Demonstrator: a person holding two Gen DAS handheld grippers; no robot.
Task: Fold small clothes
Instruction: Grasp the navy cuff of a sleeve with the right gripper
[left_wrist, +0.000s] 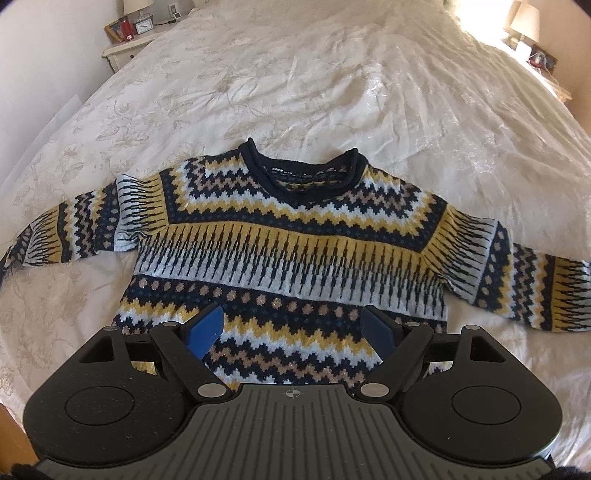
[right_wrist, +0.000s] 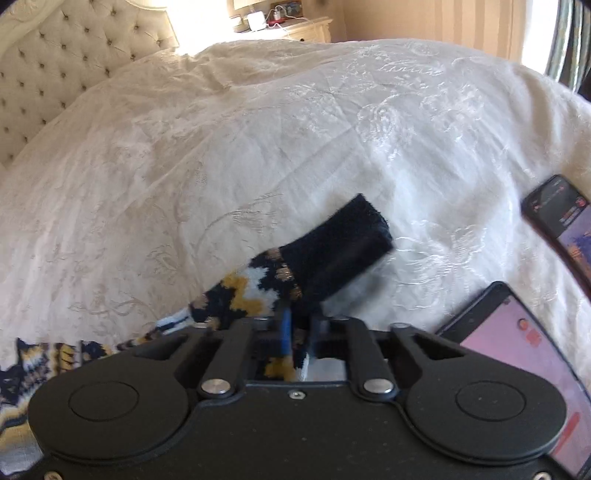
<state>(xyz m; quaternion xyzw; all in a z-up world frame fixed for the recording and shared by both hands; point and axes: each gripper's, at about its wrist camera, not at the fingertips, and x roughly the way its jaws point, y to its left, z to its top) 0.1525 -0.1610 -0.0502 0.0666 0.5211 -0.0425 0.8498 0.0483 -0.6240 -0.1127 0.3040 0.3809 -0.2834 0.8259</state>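
Sweater: patterned knit, navy, yellow and pale blue; spread flat, face up, on white bedspread; neck away from left wrist camera, both sleeves out to the sides.

Left gripper: jaws wide, nothing between them; hovering above lower hem.

Right gripper: jaws pinched narrow on sleeve just behind dark cuff; cuff sticking out beyond fingertips.

Two phones lying just beside right gripper.

Risks, judged: shallow pinch slipping off thick knit mid-fold; sleeve dragging body askew with hem unpinned; cuff or gripper knocking nearest phone.
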